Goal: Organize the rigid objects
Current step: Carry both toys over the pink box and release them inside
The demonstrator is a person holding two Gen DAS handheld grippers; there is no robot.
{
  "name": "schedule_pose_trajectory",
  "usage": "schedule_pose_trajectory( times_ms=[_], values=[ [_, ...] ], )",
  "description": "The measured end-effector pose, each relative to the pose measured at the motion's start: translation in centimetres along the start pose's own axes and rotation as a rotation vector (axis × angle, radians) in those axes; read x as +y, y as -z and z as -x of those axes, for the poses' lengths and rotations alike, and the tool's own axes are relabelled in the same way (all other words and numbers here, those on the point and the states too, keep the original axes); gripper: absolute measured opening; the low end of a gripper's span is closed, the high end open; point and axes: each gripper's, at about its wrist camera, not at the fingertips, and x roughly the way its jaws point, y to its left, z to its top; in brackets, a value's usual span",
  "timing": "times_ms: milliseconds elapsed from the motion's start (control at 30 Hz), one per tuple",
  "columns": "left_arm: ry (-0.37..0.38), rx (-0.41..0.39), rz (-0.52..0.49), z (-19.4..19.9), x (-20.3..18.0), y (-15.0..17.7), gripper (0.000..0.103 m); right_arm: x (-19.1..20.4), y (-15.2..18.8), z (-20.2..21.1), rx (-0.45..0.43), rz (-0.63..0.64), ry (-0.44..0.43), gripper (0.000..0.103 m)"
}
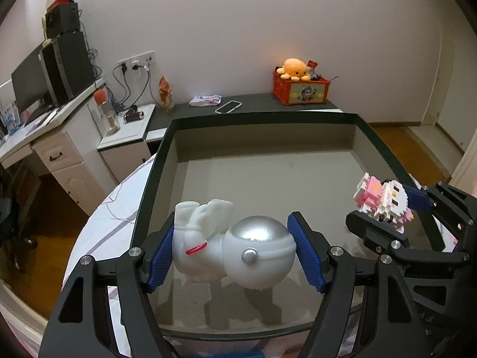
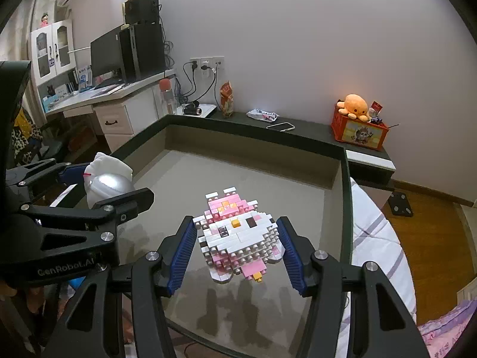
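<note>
Side by side and angled downward, the left gripper (image 1: 232, 250) and right gripper (image 2: 237, 247) each clamp a load.
</note>
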Motion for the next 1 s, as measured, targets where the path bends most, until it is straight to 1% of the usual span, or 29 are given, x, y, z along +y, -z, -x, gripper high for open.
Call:
schedule_pose_trajectory(
  times_ms=[133, 333, 433, 500, 633, 667, 700, 733, 767, 933, 1000],
  values=[
    [0.007, 0.005, 0.022, 0.0, 0.5, 0.2, 0.074, 0.2, 0.4, -0.6, 0.017, 0.000, -0.003, 0.057],
    [0.017, -0.016, 0.030, 0.3, 0.9, 0.2, 0.074, 0.0, 0.5, -0.6, 0.004, -0.009, 0.006, 0.057],
    [0.024, -0.014, 0.037, 0.3, 1.1, 0.2, 0.074, -0.3, 0.6, -0.7, 0.003, -0.023, 0.011, 0.057],
    [0.029, -0.008, 0.044, 0.2, 1.4, 0.1, 0.076, -0.2, 0.6, -0.9, 0.005, -0.024, 0.017, 0.057],
    [0.016, -0.016, 0.060, 0.3, 1.8, 0.0, 0.088, 0.0, 0.7, -1.0, 0.001, -0.020, 0.018, 0.057],
    [0.015, -0.014, 0.062, 0.3, 1.9, 0.1, 0.091, 0.1, 0.7, -0.9, -0.005, -0.017, 0.025, 0.061],
    [0.014, -0.013, 0.066, 0.3, 2.1, 0.1, 0.093, 0.1, 0.7, -0.8, -0.011, -0.015, 0.028, 0.069],
    [0.010, -0.012, 0.072, 0.3, 2.2, 0.1, 0.095, 0.1, 0.7, -0.6, -0.020, -0.014, 0.034, 0.073],
    [0.006, -0.012, 0.075, 0.3, 2.3, 0.1, 0.096, 0.1, 0.7, -0.4, -0.027, -0.015, 0.039, 0.079],
    [-0.013, -0.038, 0.113, 1.3, 3.1, 0.0, 0.097, -0.1, 0.3, 1.2, -0.066, -0.029, 0.048, 0.079],
    [-0.038, -0.053, 0.126, 2.4, 3.4, -0.3, 0.097, -0.2, 0.1, 2.1, -0.082, -0.032, 0.063, 0.079]
  ],
)
